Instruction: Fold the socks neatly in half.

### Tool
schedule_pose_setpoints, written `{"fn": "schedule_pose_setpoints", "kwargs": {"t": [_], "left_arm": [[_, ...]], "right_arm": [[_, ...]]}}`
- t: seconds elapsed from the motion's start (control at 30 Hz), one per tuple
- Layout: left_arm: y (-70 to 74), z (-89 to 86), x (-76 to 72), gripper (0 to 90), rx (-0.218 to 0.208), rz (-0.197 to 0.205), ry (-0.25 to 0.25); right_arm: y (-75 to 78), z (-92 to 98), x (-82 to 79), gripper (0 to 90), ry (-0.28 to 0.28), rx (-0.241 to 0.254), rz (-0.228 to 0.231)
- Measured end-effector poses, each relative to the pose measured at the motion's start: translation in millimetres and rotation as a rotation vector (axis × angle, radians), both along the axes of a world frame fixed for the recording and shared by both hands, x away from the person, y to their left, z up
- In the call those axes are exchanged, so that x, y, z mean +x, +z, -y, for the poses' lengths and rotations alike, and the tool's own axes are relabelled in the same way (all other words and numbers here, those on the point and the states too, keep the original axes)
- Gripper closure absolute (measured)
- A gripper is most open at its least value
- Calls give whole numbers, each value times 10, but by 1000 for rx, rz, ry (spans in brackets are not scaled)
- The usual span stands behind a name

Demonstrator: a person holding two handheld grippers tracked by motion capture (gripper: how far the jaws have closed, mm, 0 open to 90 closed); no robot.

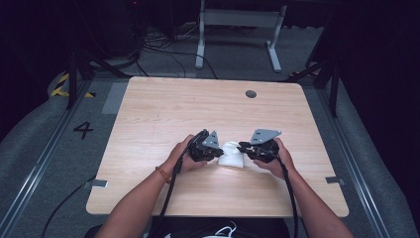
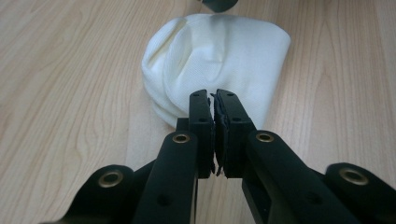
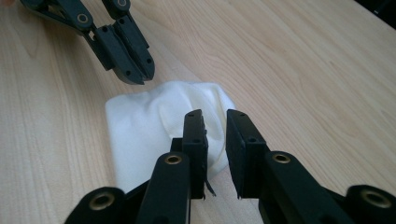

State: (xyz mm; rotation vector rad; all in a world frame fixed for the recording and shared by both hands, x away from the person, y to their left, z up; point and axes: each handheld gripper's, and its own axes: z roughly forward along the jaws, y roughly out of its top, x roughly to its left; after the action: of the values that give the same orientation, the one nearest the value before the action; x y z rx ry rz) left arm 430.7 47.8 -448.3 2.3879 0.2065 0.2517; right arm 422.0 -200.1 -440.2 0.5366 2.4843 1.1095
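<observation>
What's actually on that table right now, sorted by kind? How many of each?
White cloth: 1
Handheld grippers: 2, left gripper and right gripper
Round plug in the table: 1
Total: 4

A light wooden table (image 1: pixel 163 106) stands on grey carpet (image 1: pixel 44 148) in a dark room, cables (image 1: pixel 163 52) trailing behind.

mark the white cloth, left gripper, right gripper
white cloth (image 2: pixel 219 51): left gripper view, on the middle of its top fold.
left gripper (image 2: pixel 214 100): left gripper view, where its closed fingers meet at the tips.
right gripper (image 3: pixel 215 116): right gripper view, in the gap between its parted fingertips.
</observation>
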Motion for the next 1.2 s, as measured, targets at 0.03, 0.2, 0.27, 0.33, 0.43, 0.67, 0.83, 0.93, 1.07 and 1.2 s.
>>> {"fn": "schedule_pose_setpoints", "kwargs": {"t": [0.03, 0.2, 0.27, 0.33, 0.43, 0.67, 0.83, 0.93, 1.07, 1.2], "left_arm": [[26, -15, -23, 849, -2, 5, -2], [160, -131, -143, 847, 3, 33, 8], [202, -196, -194, 846, 10, 45, 8], [229, -262, -248, 843, 11, 46, 18], [257, -389, -342, 842, 29, 59, 30], [243, -718, -531, 822, 49, 67, 87], [190, -952, -641, 798, 72, 54, 127], [171, -1099, -688, 787, 76, 50, 159], [155, -1265, -734, 769, 67, 43, 191], [118, -1406, -774, 730, 56, 18, 219]], "right_arm": [[20, 6, -20, 773, 1, -4, 5], [95, 43, -152, 758, 27, -8, 18], [108, 60, -201, 743, 28, -11, 17], [117, 88, -253, 735, 39, -17, 26], [133, 145, -331, 724, 42, -19, 26], [194, 328, -501, 676, 28, -8, 38], [195, 506, -622, 657, 18, -11, 34], [168, 629, -683, 645, 2, -24, 32], [124, 778, -727, 630, -27, -43, 20], [64, 946, -796, 609, -54, -44, 1]]}}
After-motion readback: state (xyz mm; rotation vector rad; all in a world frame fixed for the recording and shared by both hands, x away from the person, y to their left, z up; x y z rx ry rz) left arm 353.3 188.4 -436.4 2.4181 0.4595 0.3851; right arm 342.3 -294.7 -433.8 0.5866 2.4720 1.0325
